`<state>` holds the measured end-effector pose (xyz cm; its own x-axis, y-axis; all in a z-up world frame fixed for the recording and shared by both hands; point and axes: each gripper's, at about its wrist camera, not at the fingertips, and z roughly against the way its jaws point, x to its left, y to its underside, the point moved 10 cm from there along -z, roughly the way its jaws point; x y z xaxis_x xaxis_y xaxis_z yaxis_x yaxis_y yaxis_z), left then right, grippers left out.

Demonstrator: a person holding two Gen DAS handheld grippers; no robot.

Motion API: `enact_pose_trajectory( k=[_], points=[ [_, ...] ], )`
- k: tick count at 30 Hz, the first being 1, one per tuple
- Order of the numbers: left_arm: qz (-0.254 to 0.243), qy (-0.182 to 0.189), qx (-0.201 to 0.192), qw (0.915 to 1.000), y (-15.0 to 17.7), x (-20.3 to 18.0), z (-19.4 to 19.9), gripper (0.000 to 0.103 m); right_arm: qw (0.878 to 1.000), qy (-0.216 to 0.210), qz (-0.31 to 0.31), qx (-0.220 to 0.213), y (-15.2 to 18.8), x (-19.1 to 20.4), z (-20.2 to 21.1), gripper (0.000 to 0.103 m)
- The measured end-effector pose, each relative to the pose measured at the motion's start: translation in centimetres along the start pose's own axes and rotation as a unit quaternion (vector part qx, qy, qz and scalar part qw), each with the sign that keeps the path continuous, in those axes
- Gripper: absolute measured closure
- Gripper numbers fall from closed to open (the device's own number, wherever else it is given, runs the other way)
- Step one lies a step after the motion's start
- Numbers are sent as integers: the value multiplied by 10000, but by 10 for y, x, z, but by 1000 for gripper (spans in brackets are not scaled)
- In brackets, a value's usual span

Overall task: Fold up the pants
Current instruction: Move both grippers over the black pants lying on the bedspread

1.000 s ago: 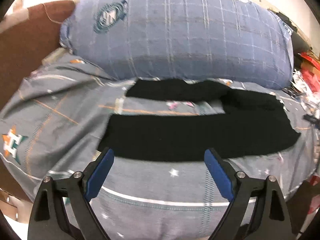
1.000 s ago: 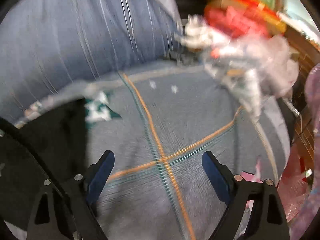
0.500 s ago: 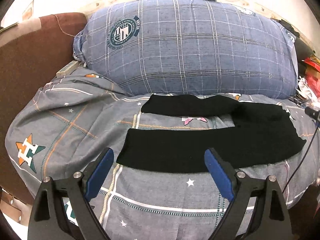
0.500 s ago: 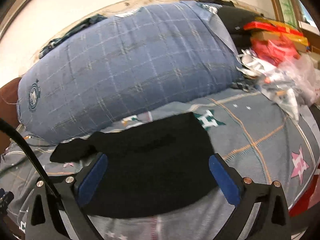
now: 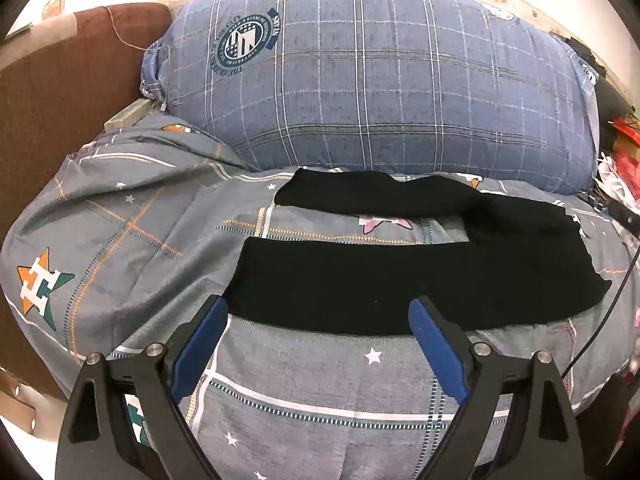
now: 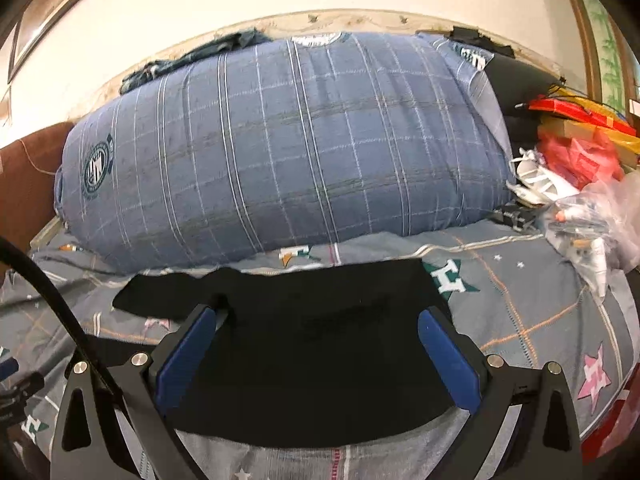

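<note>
The left gripper pointed toward twelve o'clock and angled downward, its blue-padded fingers spread wide at seven and five o'clock with nothing pinched between them. The right gripper tilted down likewise, its jaws having just been opening to their widest, and its pads pressed on nothing.

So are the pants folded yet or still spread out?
Spread. The pants lie flat on the bed, both legs apart with sheet showing between them, no layer doubled over. Neither gripper holds them.
</note>
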<state>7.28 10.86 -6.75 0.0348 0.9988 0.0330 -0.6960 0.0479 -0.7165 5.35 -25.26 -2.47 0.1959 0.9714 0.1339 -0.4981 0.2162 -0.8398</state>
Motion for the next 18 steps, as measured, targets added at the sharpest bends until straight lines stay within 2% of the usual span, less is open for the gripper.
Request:
enact_pose_trajectory(
  k=[18],
  points=[
    [-59,107,371,9992,6,-16,-24,11,9989,-74,-59,455,27,-8,-30,0]
  ],
)
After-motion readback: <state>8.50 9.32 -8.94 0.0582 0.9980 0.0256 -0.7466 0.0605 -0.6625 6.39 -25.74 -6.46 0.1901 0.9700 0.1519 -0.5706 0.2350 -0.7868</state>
